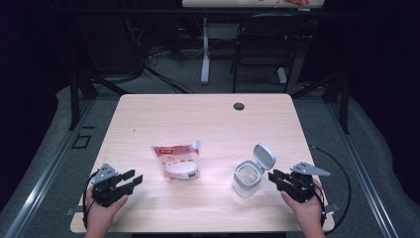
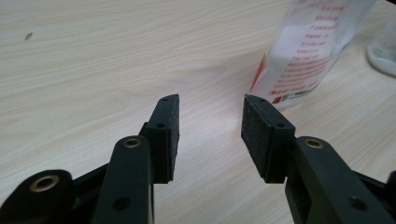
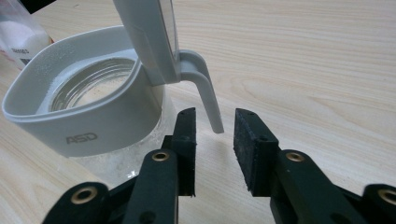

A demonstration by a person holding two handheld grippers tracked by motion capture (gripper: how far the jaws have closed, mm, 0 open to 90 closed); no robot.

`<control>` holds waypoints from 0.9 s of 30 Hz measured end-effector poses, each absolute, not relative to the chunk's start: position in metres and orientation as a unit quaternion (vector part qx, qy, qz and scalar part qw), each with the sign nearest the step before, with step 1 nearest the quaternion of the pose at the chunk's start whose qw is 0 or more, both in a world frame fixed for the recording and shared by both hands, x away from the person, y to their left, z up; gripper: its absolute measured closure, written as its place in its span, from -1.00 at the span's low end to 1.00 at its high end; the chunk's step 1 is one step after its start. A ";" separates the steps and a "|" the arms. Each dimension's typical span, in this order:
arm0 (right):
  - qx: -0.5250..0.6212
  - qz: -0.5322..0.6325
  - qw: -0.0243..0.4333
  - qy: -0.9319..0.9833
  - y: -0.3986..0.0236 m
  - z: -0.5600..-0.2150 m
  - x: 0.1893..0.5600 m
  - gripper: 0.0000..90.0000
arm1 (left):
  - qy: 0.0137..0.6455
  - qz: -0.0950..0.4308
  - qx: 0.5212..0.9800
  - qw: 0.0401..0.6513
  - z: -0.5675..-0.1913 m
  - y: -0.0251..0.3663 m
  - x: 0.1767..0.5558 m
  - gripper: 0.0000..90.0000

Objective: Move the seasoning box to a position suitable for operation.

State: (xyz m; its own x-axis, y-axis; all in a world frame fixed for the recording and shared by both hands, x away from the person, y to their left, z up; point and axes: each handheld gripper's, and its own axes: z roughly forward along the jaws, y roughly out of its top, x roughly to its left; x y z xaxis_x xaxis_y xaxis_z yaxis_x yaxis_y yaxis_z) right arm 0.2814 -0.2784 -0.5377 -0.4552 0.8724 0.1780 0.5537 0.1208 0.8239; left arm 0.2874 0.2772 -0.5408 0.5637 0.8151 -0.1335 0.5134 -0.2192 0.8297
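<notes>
Right gripper [image 1: 275, 176], jaws open and empty, sits at 3 o'clock just beside the clear glass jar with grey flip-up lid [image 1: 248, 176] (lid tab between its jaws); left gripper [image 1: 133, 179] open, farther off.

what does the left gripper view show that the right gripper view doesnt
The left gripper view shows the left tongs standing open over bare table, and red print down the side of the pouch just ahead and to their right.

The right gripper view shows the right tongs open, with the lever of the jar's flipped-up lid hanging just ahead of the gap, and the grey-collared jar up close with its mouth uncovered.

Both share the pale wooden table, a part of the pouch and a part of the jar.
</notes>
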 end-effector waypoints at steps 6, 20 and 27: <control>0.496 0.449 0.187 0.719 -0.282 -0.536 0.274 0.38 | 0.416 0.156 0.768 0.461 -0.529 0.270 0.288 0.27; 0.491 0.461 0.204 0.710 -0.283 -0.527 0.265 0.20 | 0.370 0.149 0.781 0.480 -0.480 0.250 0.298 0.18; 0.486 0.466 0.198 0.712 -0.281 -0.525 0.267 0.20 | 0.361 0.140 0.785 0.483 -0.463 0.234 0.309 0.17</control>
